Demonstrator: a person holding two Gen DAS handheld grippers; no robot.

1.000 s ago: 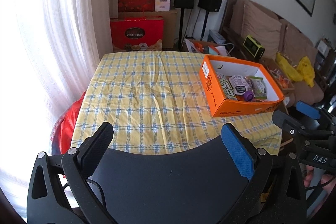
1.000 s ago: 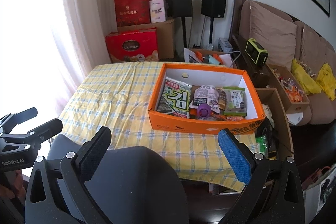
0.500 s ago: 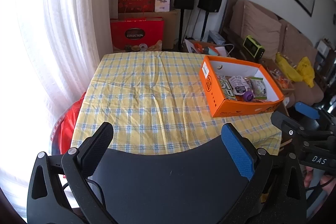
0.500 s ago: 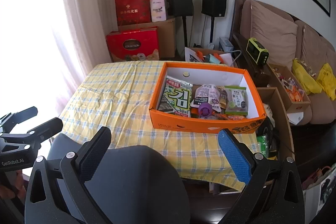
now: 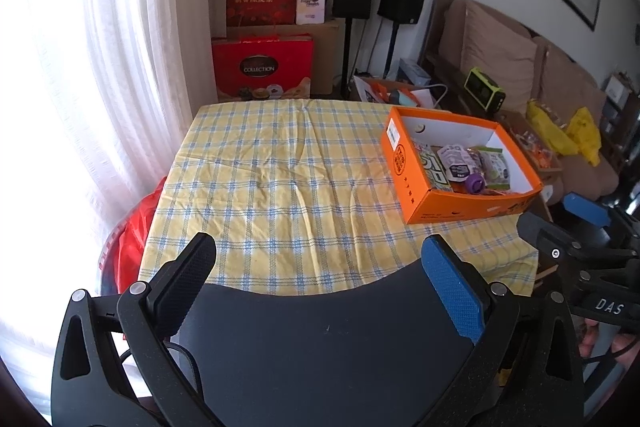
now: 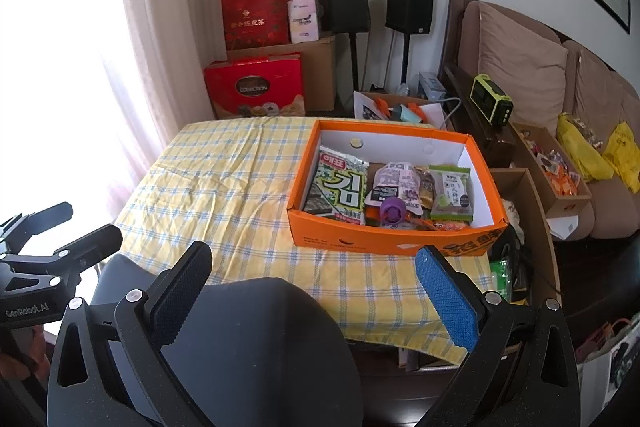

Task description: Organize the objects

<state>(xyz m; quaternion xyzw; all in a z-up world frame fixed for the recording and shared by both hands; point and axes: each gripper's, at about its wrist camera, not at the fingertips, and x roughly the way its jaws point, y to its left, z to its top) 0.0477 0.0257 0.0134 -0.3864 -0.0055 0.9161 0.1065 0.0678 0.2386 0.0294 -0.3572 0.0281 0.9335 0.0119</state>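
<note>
Well beyond the wide-spread right claw (image 6: 314, 281), orange box (image 6: 384, 241) of snacks.

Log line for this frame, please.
left gripper: open, empty | right gripper: open, empty | orange box: on table, holds snacks | phase: pre-reach

Chair back (image 6: 248, 347) hides the table's (image 6: 224, 187) near edge.

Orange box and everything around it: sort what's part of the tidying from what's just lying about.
Job: orange box, seaweed pack, purple-capped pouch, green snack packet.

Lying about: red gift boxes, speakers, sofa, yellow bags.
</note>
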